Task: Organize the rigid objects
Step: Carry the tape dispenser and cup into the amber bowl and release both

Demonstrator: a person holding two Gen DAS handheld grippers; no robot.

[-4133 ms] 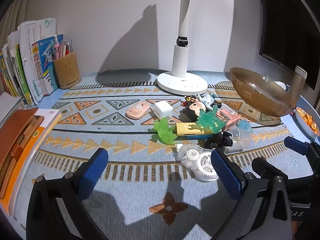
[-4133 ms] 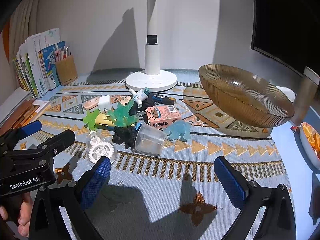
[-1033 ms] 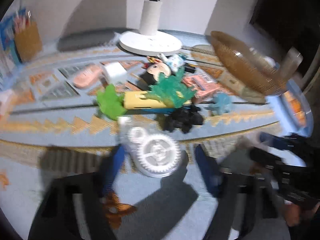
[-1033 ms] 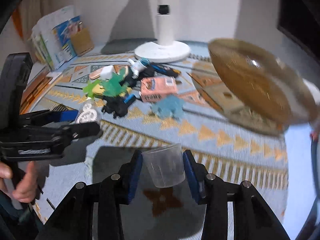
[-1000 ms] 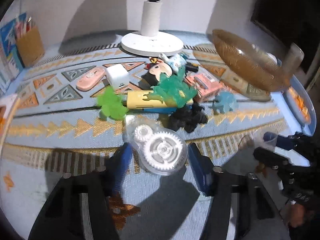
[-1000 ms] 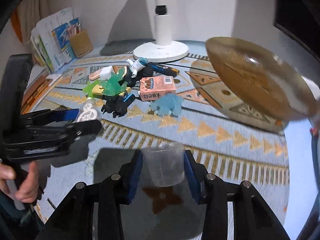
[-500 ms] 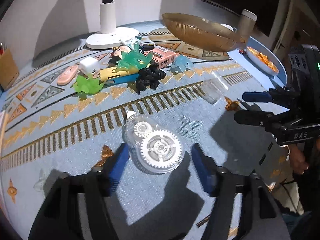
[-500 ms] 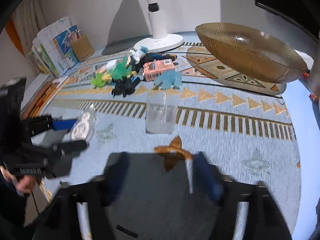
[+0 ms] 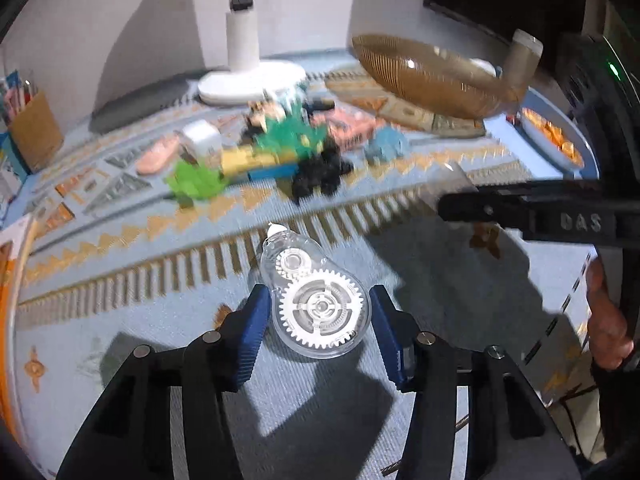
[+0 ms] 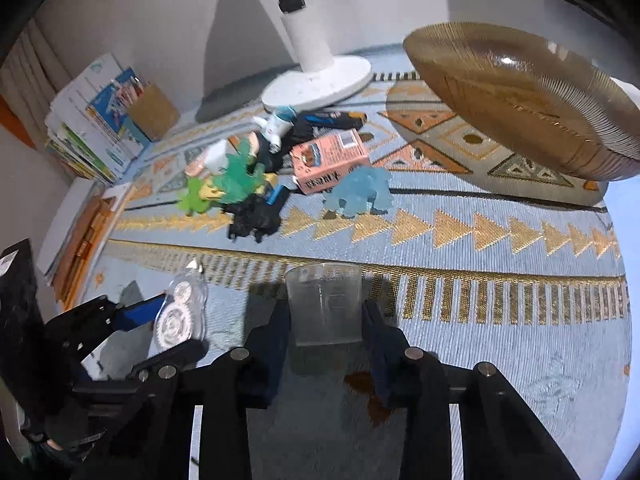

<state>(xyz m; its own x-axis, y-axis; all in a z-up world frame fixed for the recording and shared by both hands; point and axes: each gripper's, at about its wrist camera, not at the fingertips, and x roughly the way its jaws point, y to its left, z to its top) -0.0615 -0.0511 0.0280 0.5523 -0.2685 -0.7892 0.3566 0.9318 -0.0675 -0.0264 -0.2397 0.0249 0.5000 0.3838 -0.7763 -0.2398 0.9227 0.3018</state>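
Observation:
A clear tape dispenser (image 9: 320, 312) with white gears lies on the patterned mat (image 9: 440, 300). My left gripper (image 9: 319, 300) is closing on it, and both blue pads touch its sides. A clear plastic cup (image 10: 324, 300) stands upright on the mat, and my right gripper (image 10: 325, 316) is closing on it with its pads against the cup's walls. Seen from the right wrist, the left gripper (image 10: 176, 328) and the dispenser (image 10: 180, 312) are at the lower left. A pile of small toys and boxes (image 10: 260, 176) lies farther back.
An amber ribbed bowl (image 10: 520, 100) stands tilted at the back right. Behind the pile is a white lamp base (image 10: 320, 80). Books (image 10: 88, 128) and a pen holder (image 10: 154, 112) line the left edge. A plate of orange food (image 9: 552, 140) sits at the right. A hand (image 9: 608, 320) holds the right gripper.
A second ago both grippers held their objects. Half a second ago both stood open, with the dispenser and cup resting on the mat. Now each has closed in again.

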